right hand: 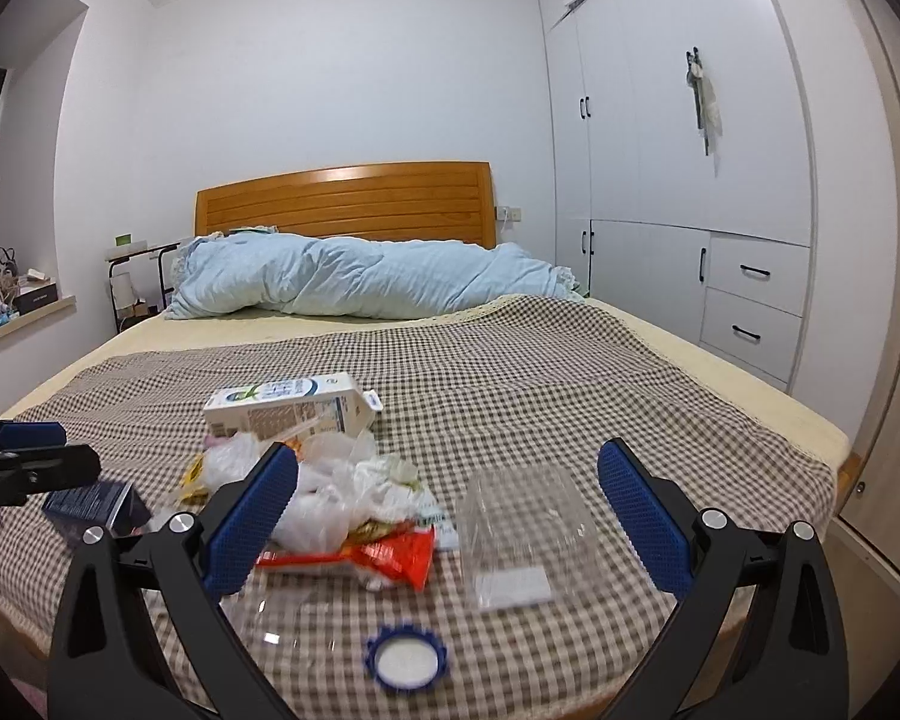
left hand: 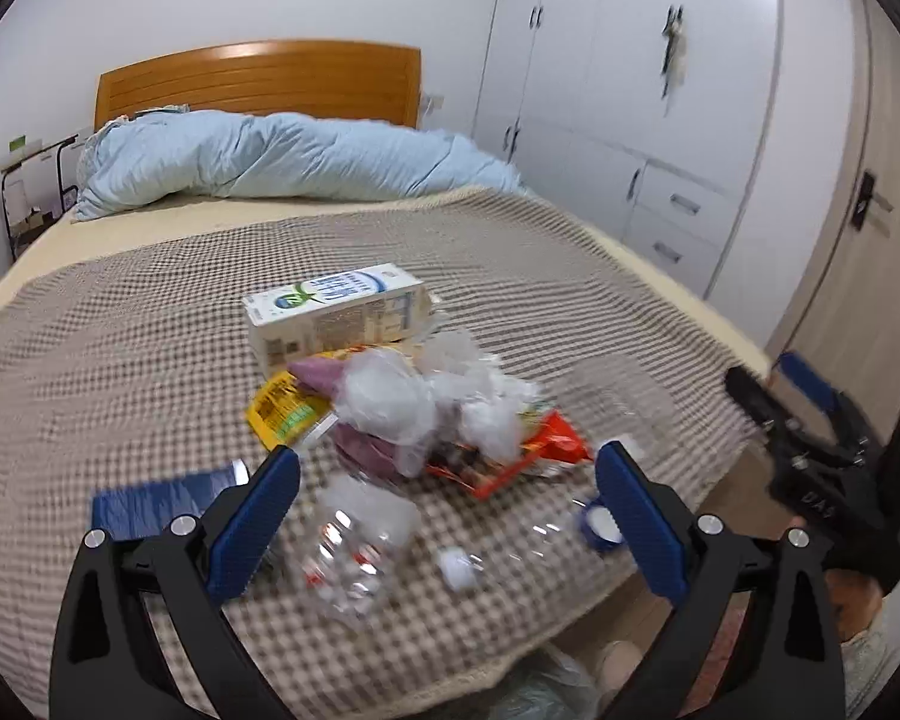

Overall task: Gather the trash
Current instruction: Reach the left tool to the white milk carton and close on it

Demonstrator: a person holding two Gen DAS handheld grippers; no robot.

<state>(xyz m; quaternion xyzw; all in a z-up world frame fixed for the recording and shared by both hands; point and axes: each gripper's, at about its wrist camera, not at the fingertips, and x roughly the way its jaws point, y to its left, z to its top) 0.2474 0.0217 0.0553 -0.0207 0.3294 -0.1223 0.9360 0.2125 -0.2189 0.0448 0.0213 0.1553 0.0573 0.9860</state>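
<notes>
Hovering over the foot edge of the bed [right hand: 660, 360], both tools are standing released, jaws spread wide and gripping nothing. The right tool [right hand: 450, 510] is sitting nearest the blue-rimmed lid [right hand: 403, 657], which is lying flat just inside the foot edge, almost directly below the gap between its jaws. A little farther in, a clear plastic container [right hand: 522, 534] is resting toward the right jaw, its shape too blurred to give a long axis. The left tool [left hand: 444, 510] is hanging over a crumpled clear bottle [left hand: 354, 546], which is lying close to the foot edge and framed between its jaws, with a dark blue packet [left hand: 162, 501] just off its left jaw.

Beyond these, the main heap is sitting toward the middle of the bed: an orange-red wrapper [right hand: 384, 552] under wadded white plastic bags [right hand: 330, 492], a yellow wrapper [left hand: 282, 408] beside them, and purple sweet potatoes [left hand: 321, 375] tucked among the bags. Farthest in, the milk carton [right hand: 288, 405] is lying on its side, its long axis running roughly parallel to the foot edge.

Judging by position, each tool is already lining up with its own piece: the left over the bottle, the right over the lid and container, so a short descent looks like the coming move.
</notes>
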